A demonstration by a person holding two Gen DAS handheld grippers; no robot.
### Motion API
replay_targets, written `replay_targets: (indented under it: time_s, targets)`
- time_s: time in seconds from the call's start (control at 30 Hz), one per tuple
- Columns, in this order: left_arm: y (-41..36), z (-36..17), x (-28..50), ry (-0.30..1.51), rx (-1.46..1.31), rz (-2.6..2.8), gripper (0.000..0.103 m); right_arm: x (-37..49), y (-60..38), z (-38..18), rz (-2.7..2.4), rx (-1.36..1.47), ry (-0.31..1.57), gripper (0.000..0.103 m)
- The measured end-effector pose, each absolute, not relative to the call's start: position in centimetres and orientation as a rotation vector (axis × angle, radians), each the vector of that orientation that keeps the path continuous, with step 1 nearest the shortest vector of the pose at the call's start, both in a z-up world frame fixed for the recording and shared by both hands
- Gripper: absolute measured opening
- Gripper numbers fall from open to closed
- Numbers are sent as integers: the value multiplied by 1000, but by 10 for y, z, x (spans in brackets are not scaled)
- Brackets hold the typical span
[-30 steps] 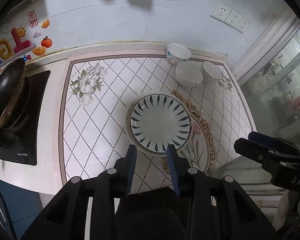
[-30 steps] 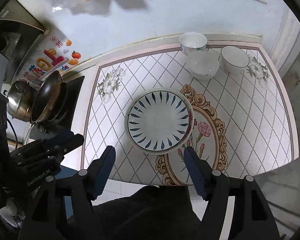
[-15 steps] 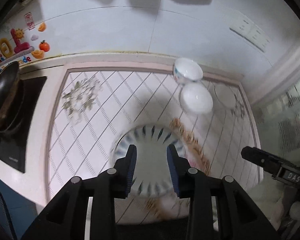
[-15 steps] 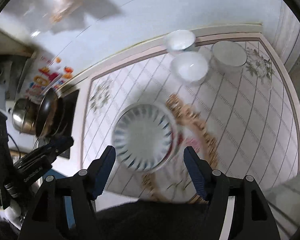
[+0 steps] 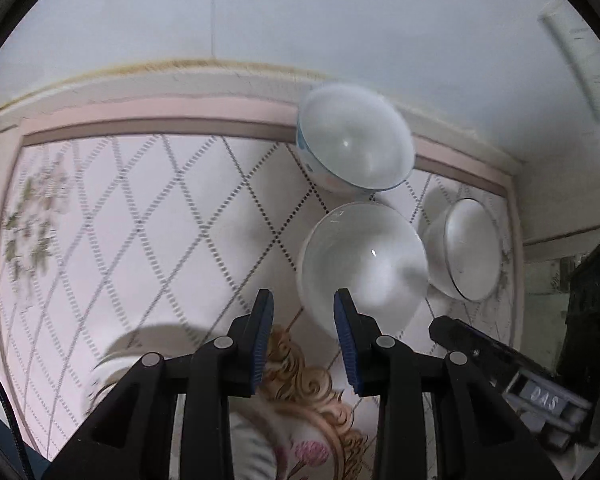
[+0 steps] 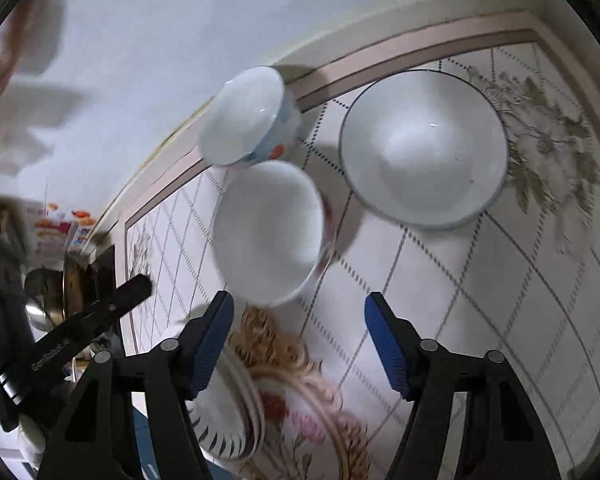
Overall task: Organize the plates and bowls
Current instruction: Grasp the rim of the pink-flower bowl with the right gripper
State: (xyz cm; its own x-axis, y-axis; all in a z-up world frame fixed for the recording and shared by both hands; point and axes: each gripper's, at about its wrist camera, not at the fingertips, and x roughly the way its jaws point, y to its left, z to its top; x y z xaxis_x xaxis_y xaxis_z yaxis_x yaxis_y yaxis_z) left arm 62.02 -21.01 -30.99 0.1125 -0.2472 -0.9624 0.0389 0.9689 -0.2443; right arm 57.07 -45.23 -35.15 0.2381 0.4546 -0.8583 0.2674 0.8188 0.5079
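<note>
Start from the tabletop (image 5: 148, 216): its patterned mat carries everything, with three bowls grouped at the far right near the wall and the stacked plates (image 6: 228, 420) at the near edge, under your claws.

The rimmed bowl (image 6: 422, 146) is the widest of the three and sits well to the right. The plain white bowl (image 5: 362, 264) stands just in front of the blue-patterned bowl (image 5: 354, 140), close enough that you cannot tell if they touch. All three sit upright, mouths open to the ceiling. A bowl is round and has no long axis to line up with, so only the rim matters for your approach.

The step in hand looks like a reach for the plain white bowl, probably to nest the bowls. Your left claw (image 5: 304, 334) is empty and open to a narrow gap, with its right finger already over that bowl's near rim. Bring one finger inside the wall and one outside, then pinch the rim itself. Lift straight up so you do not knock the blue-patterned bowl behind it.

Your right claw (image 6: 298, 340) is empty and spread wide, hanging just short of the same bowl. Keep it out of the left claw's way, or send it to the rimmed bowl instead.
</note>
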Motion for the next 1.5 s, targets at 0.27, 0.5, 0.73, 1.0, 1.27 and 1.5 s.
replay_targets:
  time_s: [0.27, 0.5, 0.73, 1.0, 1.27, 1.5]
  targets:
    - [-236, -348, 646, 1488, -93, -222, 28, 594, -449, -390, 149, 670, 1380, 32]
    - [-244, -351, 645, 1454, 0, -226, 15, 599, -438, -395, 153, 612, 1365, 16]
    - [-245, -339, 628, 1434, 11, -236, 15, 589, -432, -384, 171, 584, 1358, 16]
    - [-239, -308, 579, 1409, -4, -280, 15, 552, -437, -355, 213, 545, 1354, 16]
    - [-254, -294, 531, 1414, -4, -345, 15, 495, -456, -334, 222, 533, 1363, 16]
    - [-272, -307, 502, 1452, 31, -376, 15, 451, -471, -341, 203, 570, 1390, 16]
